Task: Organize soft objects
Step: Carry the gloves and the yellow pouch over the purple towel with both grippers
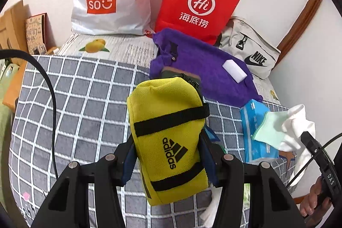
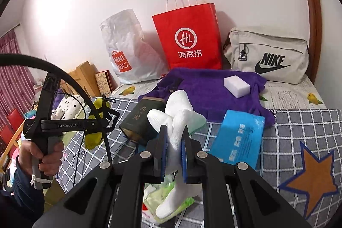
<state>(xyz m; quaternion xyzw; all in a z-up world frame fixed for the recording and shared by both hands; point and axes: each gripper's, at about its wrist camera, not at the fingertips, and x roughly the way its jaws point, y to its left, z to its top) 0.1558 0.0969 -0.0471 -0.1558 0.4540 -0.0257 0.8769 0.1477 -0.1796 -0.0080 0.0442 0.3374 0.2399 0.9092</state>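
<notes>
My left gripper (image 1: pixel 168 149) is shut on a yellow Adidas pouch (image 1: pixel 168 131) and holds it above the checked bed cover (image 1: pixel 85 99). My right gripper (image 2: pixel 174 136) is shut on a white sock (image 2: pixel 179 119) with a pale green cuff, held over the bed; that sock also shows at the right of the left wrist view (image 1: pixel 284 129). A purple towel (image 2: pixel 213 91) lies further back with a white sponge block (image 2: pixel 236 83) on it. A blue tissue pack (image 2: pixel 239 138) lies right of the sock. A dark green box (image 2: pixel 141 119) lies left of it.
A red paper bag (image 2: pixel 190 37), a white Miniso plastic bag (image 2: pixel 128 52) and a beige Nike bag (image 2: pixel 269 55) stand along the wall at the back of the bed. A green-and-white packet (image 2: pixel 162 198) lies under my right gripper. Wooden furniture (image 2: pixel 83 76) stands at the left.
</notes>
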